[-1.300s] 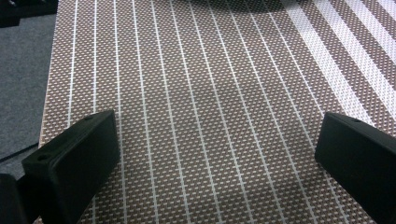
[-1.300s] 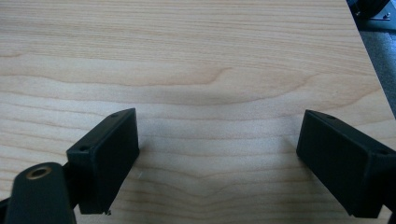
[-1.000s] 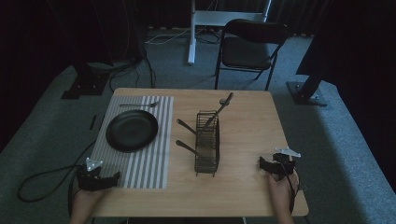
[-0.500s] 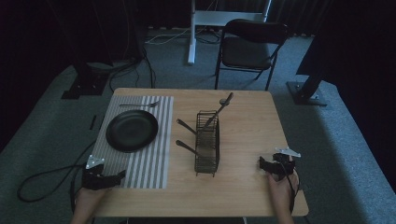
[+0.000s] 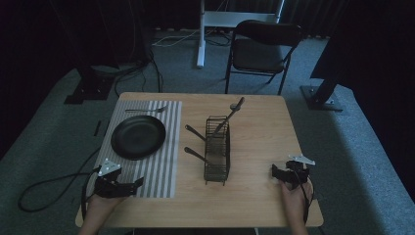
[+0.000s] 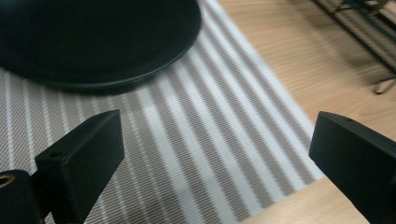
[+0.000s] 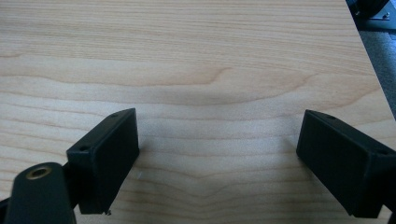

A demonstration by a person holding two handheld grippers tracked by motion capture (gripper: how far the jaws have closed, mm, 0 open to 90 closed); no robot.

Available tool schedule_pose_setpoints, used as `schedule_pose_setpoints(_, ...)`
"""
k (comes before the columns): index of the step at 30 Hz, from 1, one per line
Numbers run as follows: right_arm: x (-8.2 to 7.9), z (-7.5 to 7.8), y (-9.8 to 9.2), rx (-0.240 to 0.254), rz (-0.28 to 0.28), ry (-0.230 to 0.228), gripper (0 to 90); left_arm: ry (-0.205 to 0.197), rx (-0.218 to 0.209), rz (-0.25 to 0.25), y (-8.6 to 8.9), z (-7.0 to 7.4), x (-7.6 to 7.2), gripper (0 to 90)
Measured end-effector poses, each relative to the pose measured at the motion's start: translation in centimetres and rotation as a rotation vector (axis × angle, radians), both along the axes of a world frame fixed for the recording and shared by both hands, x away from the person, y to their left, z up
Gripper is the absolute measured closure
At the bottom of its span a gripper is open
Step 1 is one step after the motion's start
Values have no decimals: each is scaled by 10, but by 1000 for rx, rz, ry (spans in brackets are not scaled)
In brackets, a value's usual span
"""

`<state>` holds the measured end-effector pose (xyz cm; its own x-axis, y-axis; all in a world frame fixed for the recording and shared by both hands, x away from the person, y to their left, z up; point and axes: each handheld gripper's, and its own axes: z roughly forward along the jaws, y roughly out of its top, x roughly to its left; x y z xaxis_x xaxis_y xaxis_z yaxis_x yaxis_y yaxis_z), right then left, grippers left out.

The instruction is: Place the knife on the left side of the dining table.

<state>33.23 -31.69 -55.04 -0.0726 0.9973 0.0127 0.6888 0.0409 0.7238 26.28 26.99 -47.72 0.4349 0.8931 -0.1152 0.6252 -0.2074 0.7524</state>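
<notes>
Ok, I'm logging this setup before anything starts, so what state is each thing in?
Left gripper: open, empty, over the striped placemat.
Right gripper: open, empty, over bare table.
Black plate: empty, on the placemat.
Wire caddy: upright, holding three utensils.
Fork: flat on the placemat, beyond the plate.
Folding chair: unfolded, empty.

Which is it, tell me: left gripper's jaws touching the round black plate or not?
Apart. Left gripper view: the open jaws flank bare striped placemat, with the round black plate lying farther ahead.

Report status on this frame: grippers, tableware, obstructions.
Left gripper open over striped placemat, near black plate. Right gripper open over bare table. Wire caddy mid-table holding utensils, untouched. Nothing between either gripper's jaws.
</notes>
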Motion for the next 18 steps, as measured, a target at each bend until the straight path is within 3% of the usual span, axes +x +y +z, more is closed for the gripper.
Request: schedule_pose_setpoints(18,0,0,0,0,0,0,120,-83,-19,-149,-43,44,-5,37)
